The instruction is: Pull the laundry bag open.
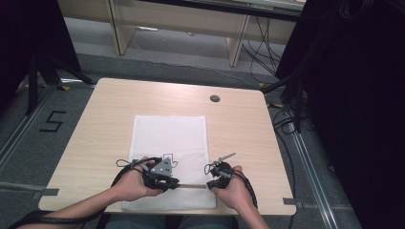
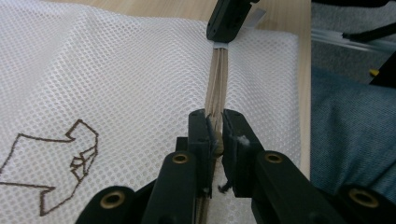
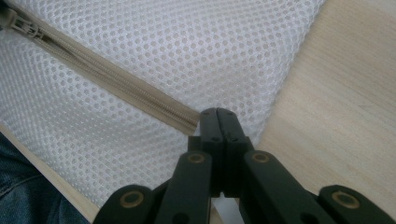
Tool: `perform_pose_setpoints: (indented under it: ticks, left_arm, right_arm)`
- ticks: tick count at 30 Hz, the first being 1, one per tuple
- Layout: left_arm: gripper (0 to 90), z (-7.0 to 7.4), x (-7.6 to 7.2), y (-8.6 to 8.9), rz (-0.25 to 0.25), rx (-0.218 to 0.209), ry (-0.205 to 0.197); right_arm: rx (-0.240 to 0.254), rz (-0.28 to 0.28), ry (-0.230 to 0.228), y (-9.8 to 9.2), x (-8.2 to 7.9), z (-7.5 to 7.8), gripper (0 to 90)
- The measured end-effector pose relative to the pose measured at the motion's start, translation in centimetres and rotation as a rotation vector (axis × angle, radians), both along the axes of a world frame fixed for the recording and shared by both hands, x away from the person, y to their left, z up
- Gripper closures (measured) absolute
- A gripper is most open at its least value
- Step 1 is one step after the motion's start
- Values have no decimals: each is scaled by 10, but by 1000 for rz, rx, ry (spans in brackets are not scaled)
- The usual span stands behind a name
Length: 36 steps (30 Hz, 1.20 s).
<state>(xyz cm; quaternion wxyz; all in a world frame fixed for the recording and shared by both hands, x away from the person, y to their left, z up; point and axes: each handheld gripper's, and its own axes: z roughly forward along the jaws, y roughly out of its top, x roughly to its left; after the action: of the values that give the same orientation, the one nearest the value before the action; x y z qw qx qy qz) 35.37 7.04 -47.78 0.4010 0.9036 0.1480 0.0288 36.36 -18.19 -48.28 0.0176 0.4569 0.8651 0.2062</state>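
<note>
A white mesh bag (image 1: 169,138) lies flat on the table, with a beige zipper (image 1: 193,186) running along its near edge. My left gripper (image 1: 175,183) is shut on the zipper pull (image 2: 215,140), which is pinched between its jaws (image 2: 215,123). My right gripper (image 1: 210,183) is shut on the zipper's end (image 3: 194,122) at the bag's right corner, its jaws (image 3: 217,114) pressed together. From the left gripper view the closed zipper (image 2: 215,79) stretches straight to the right gripper (image 2: 220,42). The slider (image 3: 21,25) shows at the far end in the right gripper view.
The wooden table (image 1: 110,114) has a round cable hole (image 1: 215,98) at the back right. A brown outline figure (image 2: 51,172) is stitched on the mesh. The table's front edge and the person's blue-clad lap (image 2: 355,130) are just beside both grippers.
</note>
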Motion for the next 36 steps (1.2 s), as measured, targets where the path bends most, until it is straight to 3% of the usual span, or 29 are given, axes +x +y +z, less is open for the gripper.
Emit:
perform_pose_setpoints:
  ticks: [13,29,31,34,36]
  left_arm:
    - [819,1,-1,1,-12,25,-15]
    - [820,1,-2,7,2,10,-5]
    - [820,1,-2,7,3,10,-5]
    - [820,2,-2,9,-2,21,-10]
    - [820,2,-2,10,6,15,-7]
  right_arm:
    - [-3,0,2,1,0,0,900]
    - [-5,-3,-2,0,-1,0,900]
    - [1,22,-19,-1,1,-1,900]
    - [-3,-2,-2,0,0,0,900]
    - [2,23,-18,-1,1,-1,900]
